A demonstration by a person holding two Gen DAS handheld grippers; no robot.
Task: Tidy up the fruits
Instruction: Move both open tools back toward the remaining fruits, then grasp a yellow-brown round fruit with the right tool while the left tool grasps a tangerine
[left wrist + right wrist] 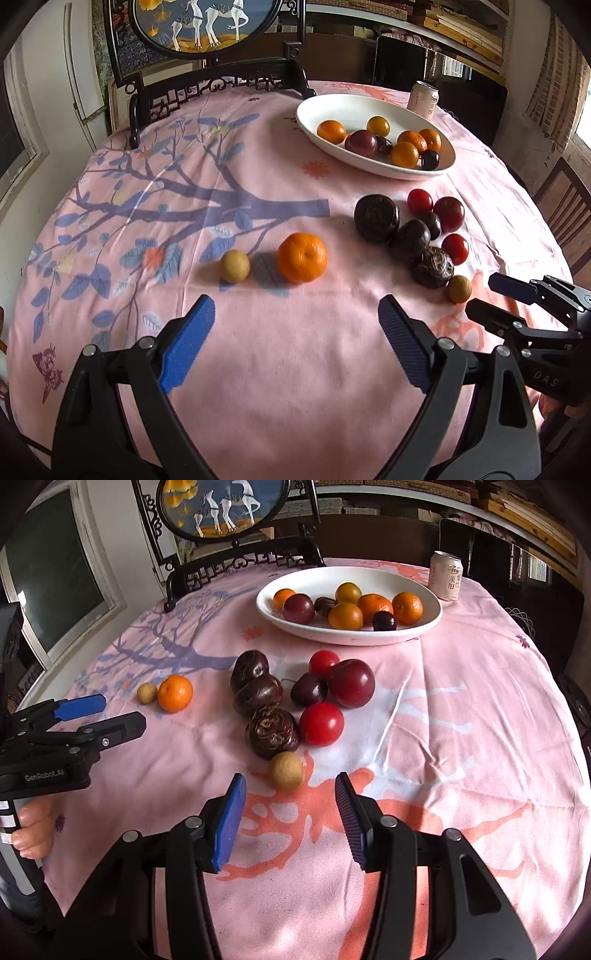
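Pink tablecloth (258,369) bears white dish (332,107) holding fruit.

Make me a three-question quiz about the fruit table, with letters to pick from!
1. Where is the drink can?
A. behind the white plate
B. inside the plate
C. lying by the tongs

2. How many wrinkly dark fruits lie on the cloth?
A. one
B. three
C. six

3. What do the left tongs hold?
A. an orange
B. a tomato
C. nothing

Answers:
1 A: the can stands upright beyond the plate's far rim.
2 B: three wrinkly dark fruits cluster mid-table.
3 C: they are wide open, and the mandarin sits ahead of them, untouched.
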